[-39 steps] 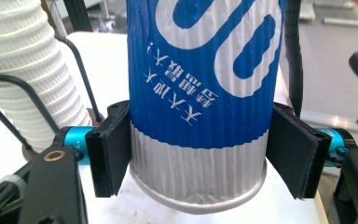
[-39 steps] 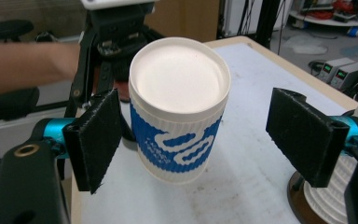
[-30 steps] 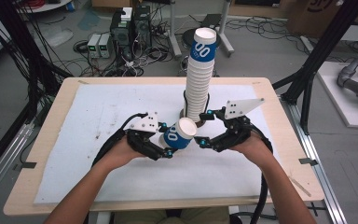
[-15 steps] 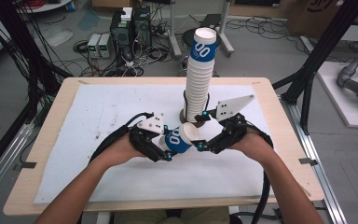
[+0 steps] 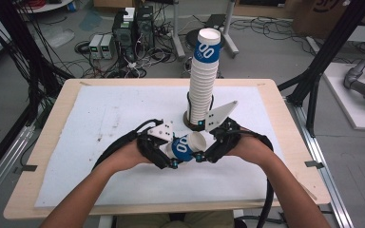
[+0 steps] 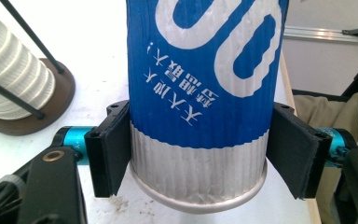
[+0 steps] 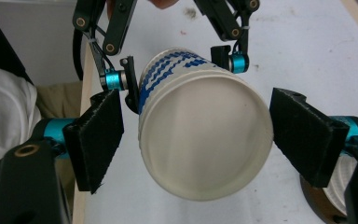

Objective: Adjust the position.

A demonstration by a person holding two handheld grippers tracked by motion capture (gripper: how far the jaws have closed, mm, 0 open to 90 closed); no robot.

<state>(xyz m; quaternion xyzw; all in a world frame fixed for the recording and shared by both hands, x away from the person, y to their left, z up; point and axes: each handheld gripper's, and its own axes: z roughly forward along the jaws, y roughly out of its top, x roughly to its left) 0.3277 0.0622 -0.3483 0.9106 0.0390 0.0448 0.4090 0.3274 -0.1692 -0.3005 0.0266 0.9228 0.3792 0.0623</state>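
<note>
Item 1: your left tongs (image 5: 171, 154), clenched on the base end of a blue-and-white paper cup (image 5: 184, 146), pads pressing both sides of its ribbed wall (image 6: 200, 116).

Item 2: the cup itself, held on its side above the white mat near the worktop (image 5: 76, 95) centre, open mouth toward 3 o'clock.

Item 3: your right tongs (image 5: 203, 153), released, jaws standing either side of the cup's rim (image 7: 205, 140) without touching.

Item 4: at 12 o'clock, a tall stack of cups (image 5: 203, 80) in a wire holder on a round base.
</note>
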